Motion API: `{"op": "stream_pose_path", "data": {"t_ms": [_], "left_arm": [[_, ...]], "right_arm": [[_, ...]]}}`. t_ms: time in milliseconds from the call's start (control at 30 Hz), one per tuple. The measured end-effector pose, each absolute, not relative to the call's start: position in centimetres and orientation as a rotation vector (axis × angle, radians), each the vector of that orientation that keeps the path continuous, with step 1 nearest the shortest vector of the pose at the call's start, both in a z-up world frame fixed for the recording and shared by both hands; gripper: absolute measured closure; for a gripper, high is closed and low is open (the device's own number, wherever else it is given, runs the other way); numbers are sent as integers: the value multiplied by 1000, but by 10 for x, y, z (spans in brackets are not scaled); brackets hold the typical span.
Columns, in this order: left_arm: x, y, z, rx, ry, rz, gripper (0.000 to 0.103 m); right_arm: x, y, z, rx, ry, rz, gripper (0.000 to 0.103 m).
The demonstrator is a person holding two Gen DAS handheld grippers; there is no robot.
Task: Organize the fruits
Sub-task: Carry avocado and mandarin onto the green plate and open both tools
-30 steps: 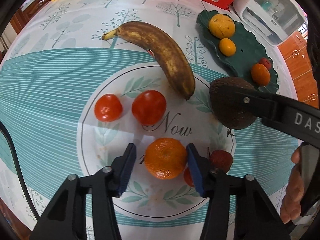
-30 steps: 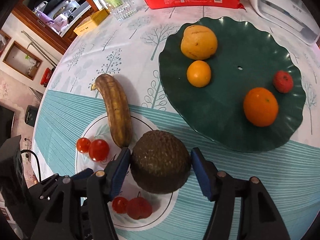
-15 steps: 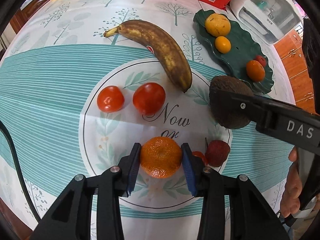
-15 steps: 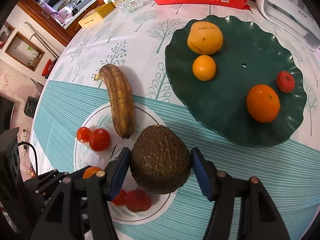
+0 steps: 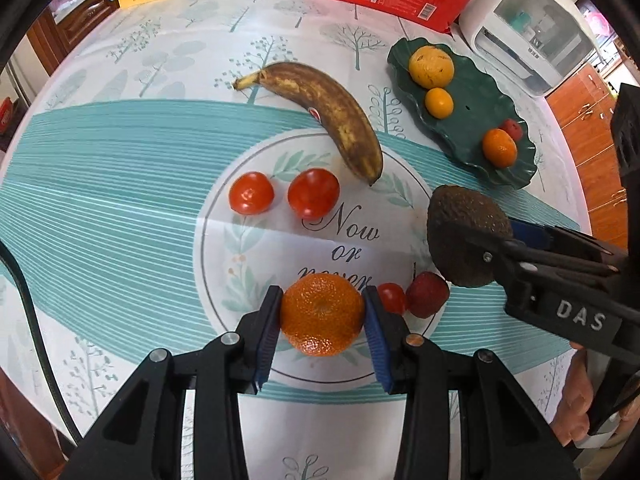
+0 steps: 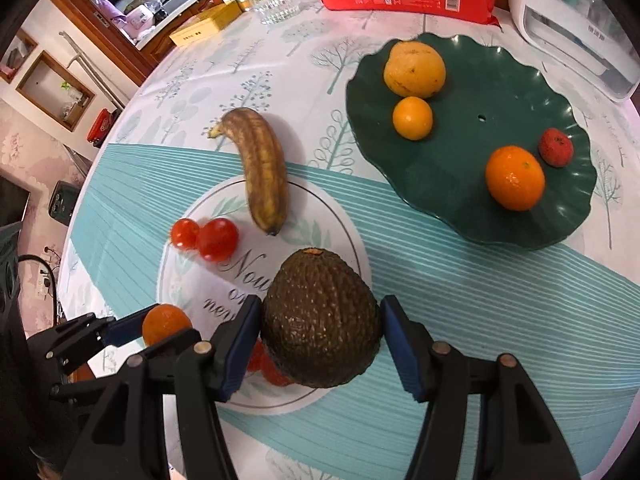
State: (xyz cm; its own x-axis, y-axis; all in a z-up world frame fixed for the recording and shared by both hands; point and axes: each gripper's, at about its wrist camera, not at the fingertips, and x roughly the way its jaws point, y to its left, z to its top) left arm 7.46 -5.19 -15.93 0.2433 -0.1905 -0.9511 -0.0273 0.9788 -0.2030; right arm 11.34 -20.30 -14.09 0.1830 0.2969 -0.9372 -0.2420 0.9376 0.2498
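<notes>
Since the earlier frames the left gripper (image 5: 322,316) has drawn its jaws in around the mandarin (image 5: 322,314); a second ago the blue pads stood apart from the fruit, and now both press on its sides. The closing came early in that second and the jaws have sat steady since. The mandarin looks lifted just off the printed white ring on the tablecloth (image 5: 120,200).

On the left of that ring the two tomatoes (image 5: 314,199) lie untouched side by side, and the browned banana (image 5: 324,108) lies beyond them, running toward the far side of the table. Just right of the mandarin sit a cherry tomato (image 5: 391,297) and a red lychee-like fruit (image 5: 426,294), touching each other.

Further right, the right gripper (image 6: 320,330) is clamped on the avocado (image 6: 320,320), stem end pointing away, and seems to carry it clear of the cloth. Its jaws have barely altered.

At the far right the green leaf-shaped plate (image 6: 460,208) already holds four fruits: a large yellow one, a small orange one, a mandarin and a small red one.

With both fruits gripped, the next move is probably to carry them over to that plate; five fruits would remain on the cloth.
</notes>
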Motion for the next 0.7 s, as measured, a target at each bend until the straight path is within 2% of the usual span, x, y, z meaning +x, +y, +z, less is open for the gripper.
{"op": "stream_pose_path", "data": {"t_ms": [233,567,700], "left_arm": [[86,-43,-104,-133,1257,-127,65],[139,-60,8,-23,1089,-167,64],[162,-73,28,16,1075,-162,64]], "right_arm": [[117,-202,-86,61,1278,414,42],[164,-224,20,124,1152,412,42],[191,-233,50,114,1102,375,42]]}}
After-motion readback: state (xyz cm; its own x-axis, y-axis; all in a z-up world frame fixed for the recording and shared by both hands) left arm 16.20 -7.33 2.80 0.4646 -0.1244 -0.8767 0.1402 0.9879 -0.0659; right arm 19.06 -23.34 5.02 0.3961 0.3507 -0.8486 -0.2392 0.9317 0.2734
